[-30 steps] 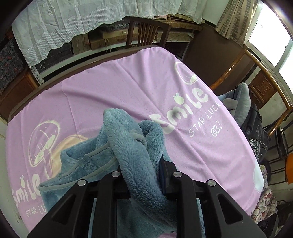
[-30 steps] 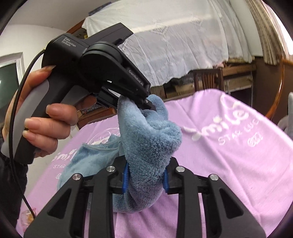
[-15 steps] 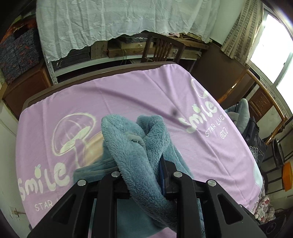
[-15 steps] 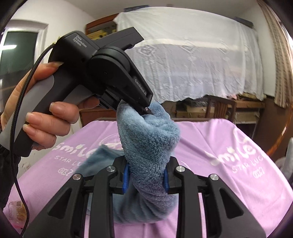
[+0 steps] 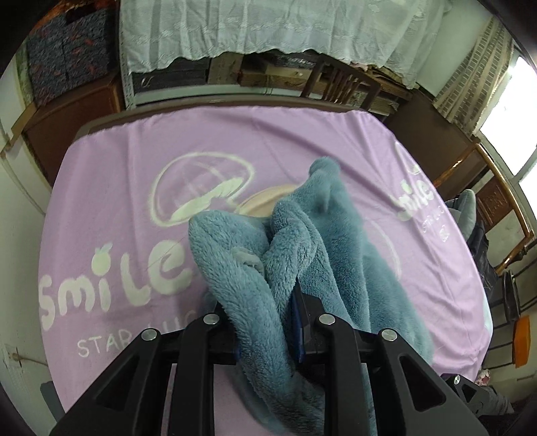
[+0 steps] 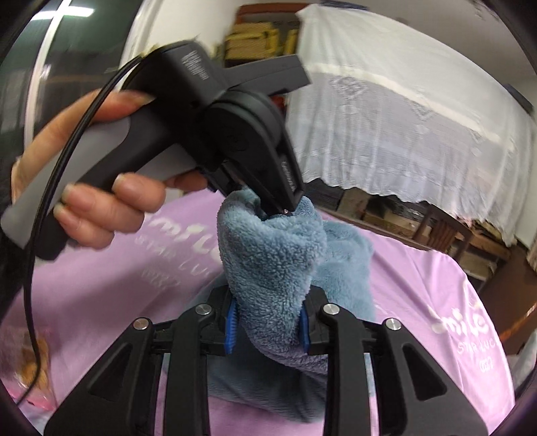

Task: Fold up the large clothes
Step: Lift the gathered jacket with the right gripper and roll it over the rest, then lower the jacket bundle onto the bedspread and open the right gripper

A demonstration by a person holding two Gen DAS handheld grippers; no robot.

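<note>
Lifting step: both left tongs (image 5: 265, 322) and right tongs (image 6: 268, 322) clamp the fluffy grey-blue fleece garment (image 5: 302, 241) above the lilac-covered worktop (image 5: 117, 187); next probably spreading it flat.

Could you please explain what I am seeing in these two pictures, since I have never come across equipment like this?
A person holds a handheld two-finger gripper in each hand; each carries a camera looking along its fingers. One view is from the left gripper, the other from the right gripper. Both are clamped on one blue fleece garment, lifted above a table under a purple "Smile" cloth. The right view also shows the person's left hand gripping the other tool. Behind are a wooden chair and white lace drapes.
</note>
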